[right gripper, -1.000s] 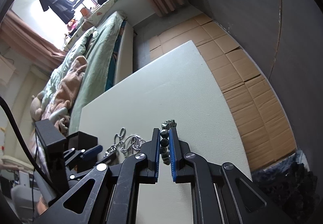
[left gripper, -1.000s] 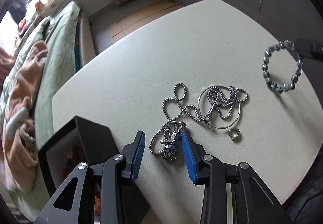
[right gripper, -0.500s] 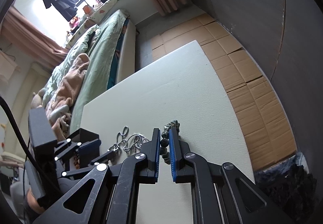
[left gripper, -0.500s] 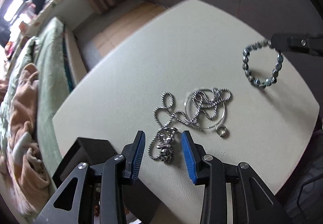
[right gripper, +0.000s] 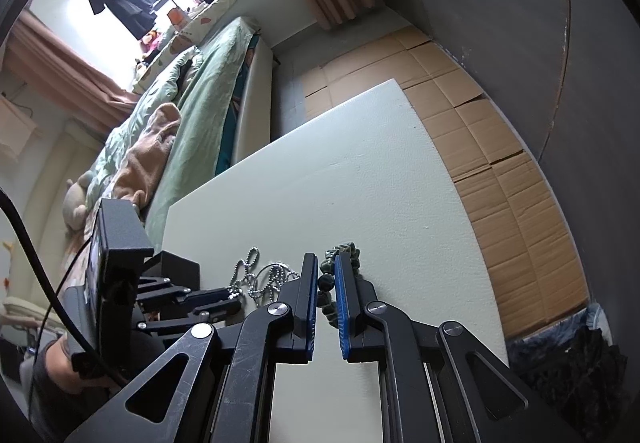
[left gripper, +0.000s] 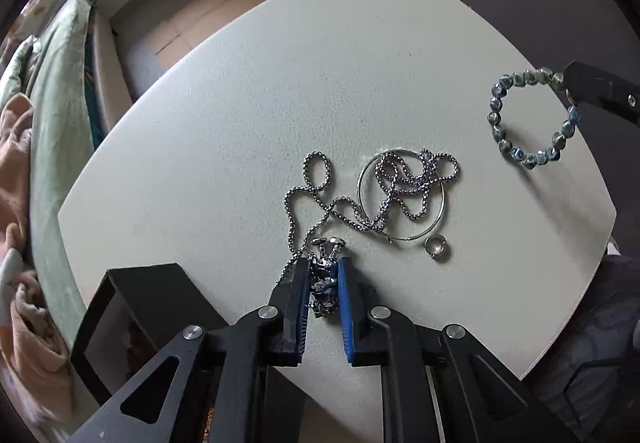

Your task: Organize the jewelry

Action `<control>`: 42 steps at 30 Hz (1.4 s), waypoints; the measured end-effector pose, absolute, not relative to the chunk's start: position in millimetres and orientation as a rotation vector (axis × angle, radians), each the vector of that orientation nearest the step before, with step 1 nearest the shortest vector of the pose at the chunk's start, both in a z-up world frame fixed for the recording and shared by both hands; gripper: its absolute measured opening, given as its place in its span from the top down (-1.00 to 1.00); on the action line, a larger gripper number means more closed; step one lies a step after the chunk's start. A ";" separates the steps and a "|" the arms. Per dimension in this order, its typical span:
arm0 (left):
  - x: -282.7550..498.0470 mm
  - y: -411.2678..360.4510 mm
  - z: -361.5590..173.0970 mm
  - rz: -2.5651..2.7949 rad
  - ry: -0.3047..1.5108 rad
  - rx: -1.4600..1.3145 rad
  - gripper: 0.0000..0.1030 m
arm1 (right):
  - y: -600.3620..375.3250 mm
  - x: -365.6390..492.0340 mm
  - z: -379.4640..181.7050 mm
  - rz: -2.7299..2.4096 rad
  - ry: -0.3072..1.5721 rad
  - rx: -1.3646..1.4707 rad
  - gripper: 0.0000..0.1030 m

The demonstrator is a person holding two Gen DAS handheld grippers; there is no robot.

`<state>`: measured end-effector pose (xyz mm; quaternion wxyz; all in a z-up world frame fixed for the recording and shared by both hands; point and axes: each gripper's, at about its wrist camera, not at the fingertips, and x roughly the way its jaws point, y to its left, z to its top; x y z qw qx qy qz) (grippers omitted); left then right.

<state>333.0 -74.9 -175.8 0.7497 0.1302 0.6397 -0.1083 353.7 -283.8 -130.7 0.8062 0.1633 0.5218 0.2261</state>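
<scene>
Between the blue pads of the left tongs (left gripper: 324,283), a metal pendant cluster (left gripper: 323,285) is pinched, the jaws having just been closing on it. From that cluster a silver chain necklace (left gripper: 380,195) is trailed away from the tongs across the tabletop (left gripper: 280,83), its far loops tangled over a thin hoop (left gripper: 402,199), with a small ring (left gripper: 436,247) just beside the hoop. A black box (left gripper: 132,307) is set to the left of the left tongs, near the tabletop's edge. Off to the right, well apart from the chain, a beaded bracelet (left gripper: 532,119) is laid flat and is nipped at one bead by the right tongs (right gripper: 326,283), which are pressed nearly together. By judgement, the chain's tangle with the hoop is what the next lift depends on.
</scene>
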 end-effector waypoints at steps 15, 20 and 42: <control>295.1 -48.3 -78.9 -0.173 1.099 0.116 0.77 | -273.8 347.6 -113.2 0.578 1.045 0.402 0.80; 284.6 -38.5 -37.0 -0.126 1.000 0.092 0.91 | -269.6 344.2 -103.8 0.624 1.009 0.431 0.80; 243.7 -7.5 133.2 0.015 0.652 0.141 0.92 | -251.6 337.9 -82.4 0.729 0.899 0.500 0.80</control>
